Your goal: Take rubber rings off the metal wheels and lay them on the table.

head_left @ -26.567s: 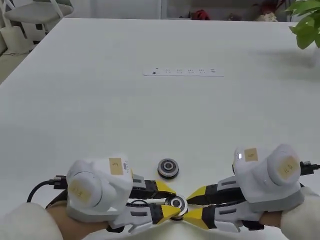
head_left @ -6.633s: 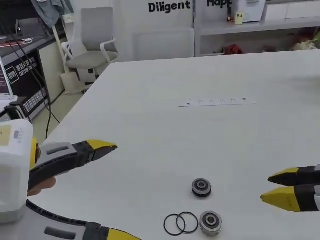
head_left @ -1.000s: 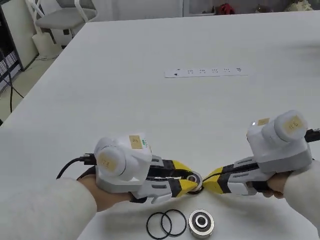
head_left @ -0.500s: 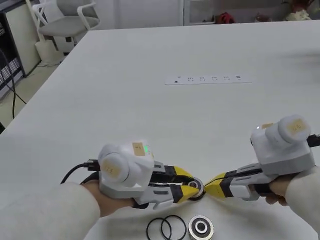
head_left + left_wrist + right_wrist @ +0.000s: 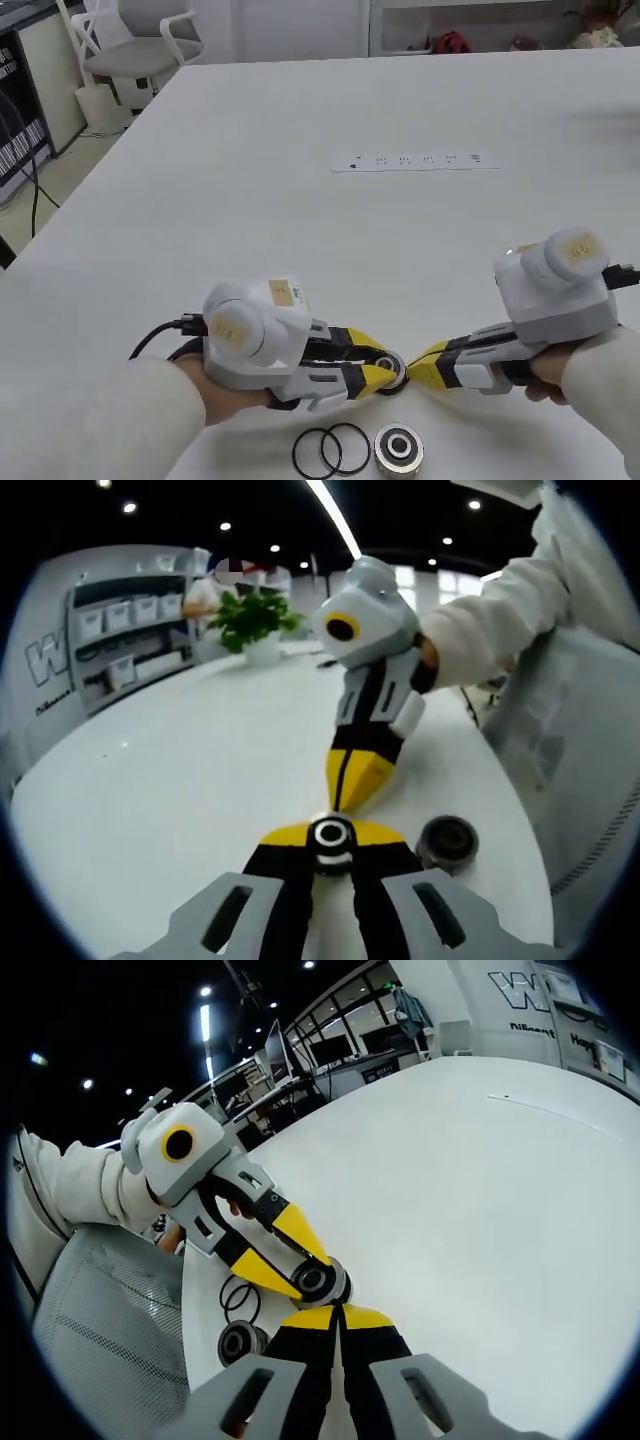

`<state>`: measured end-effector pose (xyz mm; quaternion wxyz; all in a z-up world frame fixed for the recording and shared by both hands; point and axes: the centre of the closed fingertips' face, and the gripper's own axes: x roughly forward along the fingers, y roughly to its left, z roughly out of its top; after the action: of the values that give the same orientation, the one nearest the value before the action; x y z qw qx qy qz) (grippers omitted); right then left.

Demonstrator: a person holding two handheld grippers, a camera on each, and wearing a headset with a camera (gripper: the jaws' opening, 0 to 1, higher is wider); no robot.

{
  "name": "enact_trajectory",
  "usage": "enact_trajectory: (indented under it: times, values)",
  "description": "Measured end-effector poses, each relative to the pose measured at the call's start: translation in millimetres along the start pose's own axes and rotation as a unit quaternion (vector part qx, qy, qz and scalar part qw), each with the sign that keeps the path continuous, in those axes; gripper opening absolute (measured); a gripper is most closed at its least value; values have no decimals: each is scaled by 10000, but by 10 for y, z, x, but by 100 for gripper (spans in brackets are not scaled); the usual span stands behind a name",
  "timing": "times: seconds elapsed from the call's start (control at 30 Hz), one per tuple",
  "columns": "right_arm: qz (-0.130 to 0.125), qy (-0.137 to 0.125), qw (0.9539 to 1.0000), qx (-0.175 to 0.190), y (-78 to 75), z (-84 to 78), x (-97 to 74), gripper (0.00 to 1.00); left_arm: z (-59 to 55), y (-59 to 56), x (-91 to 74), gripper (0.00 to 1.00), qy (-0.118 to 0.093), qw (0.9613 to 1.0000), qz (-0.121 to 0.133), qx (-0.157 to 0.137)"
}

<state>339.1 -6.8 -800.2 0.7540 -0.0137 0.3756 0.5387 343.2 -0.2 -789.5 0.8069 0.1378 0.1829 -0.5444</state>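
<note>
Your left gripper (image 5: 372,368) is clenched on a metal wheel (image 5: 330,835), holding it just above the desk (image 5: 300,220) with its rim turned toward your other hand. That grip seems meant to brace the wheel so it cannot spin or slide while the ring is worked off. Your right gripper (image 5: 338,1316) comes in head-on, its jaws pressed together with the tips touching the wheel's edge. Whether they have actually caught the rubber ring I cannot tell, as the contact is too small to read. 2 rubber rings (image 5: 333,450) lie overlapping on the desk near your left wrist. A 2nd wheel (image 5: 399,447) rests flat just beside them, close enough that finished parts gather in 1 spot. Judging by this, you are midway, about to peel a ring from the held wheel.
</note>
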Motion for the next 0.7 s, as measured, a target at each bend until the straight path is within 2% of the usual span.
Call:
enact_trajectory:
  times: [0.27, 0.5, 0.7]
  values:
    - [-34, -69, 9993, 355, -38, -14, -8, 0, 0, 0, 1, 14, 66, 10000, 51, -11]
    - [-195, -32, 9992, 357, -28, -5, 28, 0, -3, 14, 2, 14, 142, 9999, 88, 24]
    - [-247, -167, 9985, 455, -38, 27, 11, 0, -1, 26, 3, 14, 144, 9998, 154, 6]
